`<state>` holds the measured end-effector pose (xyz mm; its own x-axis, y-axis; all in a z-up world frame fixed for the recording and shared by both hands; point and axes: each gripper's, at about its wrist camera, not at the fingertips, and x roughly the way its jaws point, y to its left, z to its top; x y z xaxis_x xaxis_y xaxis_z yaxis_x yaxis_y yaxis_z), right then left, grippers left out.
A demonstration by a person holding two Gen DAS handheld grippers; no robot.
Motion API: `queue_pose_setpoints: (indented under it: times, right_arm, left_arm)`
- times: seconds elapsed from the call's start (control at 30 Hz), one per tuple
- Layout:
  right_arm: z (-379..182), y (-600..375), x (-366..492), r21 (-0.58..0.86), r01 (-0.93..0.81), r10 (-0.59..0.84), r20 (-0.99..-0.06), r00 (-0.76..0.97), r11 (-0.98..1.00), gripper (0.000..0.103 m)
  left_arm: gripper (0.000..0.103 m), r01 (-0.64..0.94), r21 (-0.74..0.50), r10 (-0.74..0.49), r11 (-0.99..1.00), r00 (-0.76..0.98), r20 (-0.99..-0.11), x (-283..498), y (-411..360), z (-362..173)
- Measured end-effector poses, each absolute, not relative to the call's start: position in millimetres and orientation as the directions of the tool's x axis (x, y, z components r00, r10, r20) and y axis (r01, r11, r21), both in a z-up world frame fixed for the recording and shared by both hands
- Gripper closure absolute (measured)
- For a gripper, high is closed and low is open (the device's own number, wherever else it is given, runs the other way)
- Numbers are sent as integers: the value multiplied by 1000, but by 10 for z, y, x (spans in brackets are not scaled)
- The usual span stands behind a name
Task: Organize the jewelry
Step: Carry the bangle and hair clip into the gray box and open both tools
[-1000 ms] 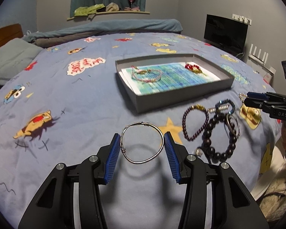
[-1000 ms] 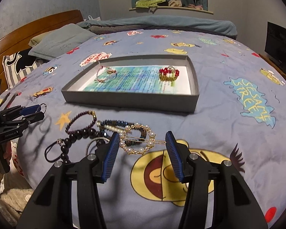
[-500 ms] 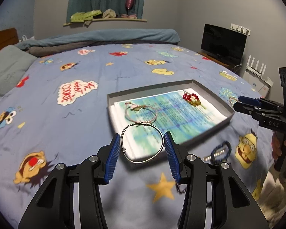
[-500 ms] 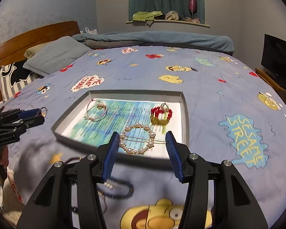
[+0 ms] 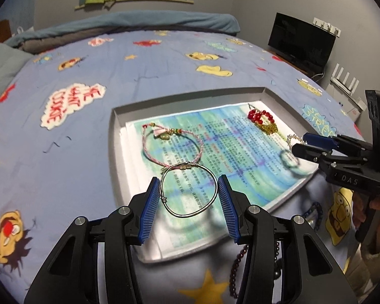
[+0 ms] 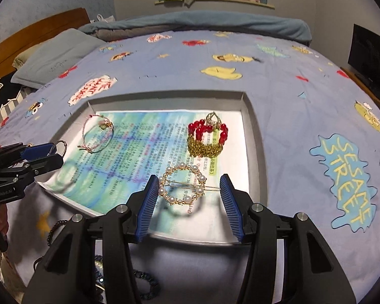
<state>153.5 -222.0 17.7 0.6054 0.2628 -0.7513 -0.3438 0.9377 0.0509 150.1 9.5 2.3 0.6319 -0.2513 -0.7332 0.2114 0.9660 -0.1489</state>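
A grey tray (image 5: 115, 152) (image 6: 253, 136) lined with printed paper lies on the bed. In it are a pink cord bracelet (image 5: 172, 147) (image 6: 97, 135) and a red and gold bead bracelet (image 5: 262, 120) (image 6: 206, 136). My left gripper (image 5: 188, 192) is shut on a silver wire bangle (image 5: 174, 211) and holds it above the tray's near left part. My right gripper (image 6: 187, 190) is shut on a round pearl hair clip (image 6: 182, 200) and holds it above the tray's near right part. Each gripper shows in the other's view, the right (image 5: 314, 149) and the left (image 6: 41, 155).
Dark bead bracelets (image 5: 236, 271) (image 6: 141, 287) lie on the blue cartoon bedspread (image 5: 63, 152) just in front of the tray. Pillows (image 6: 53, 55) and a wooden headboard (image 6: 30, 33) stand at the far left. A black screen (image 5: 301, 41) stands beside the bed at the right.
Both grippers have risen from the bedspread and moved forward over the tray, each carrying its piece. The loose bracelets stayed behind on the bedspread.
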Motion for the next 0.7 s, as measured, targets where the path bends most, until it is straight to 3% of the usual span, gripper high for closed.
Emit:
queue_pose_setpoints:
  times: [0.7]
  right_arm:
    - [12, -2108, 1635, -29, -368, 196, -807, 558, 929, 53]
  left_arm:
    - [54, 235, -112, -230, 965, 568, -790, 1628, -47, -226]
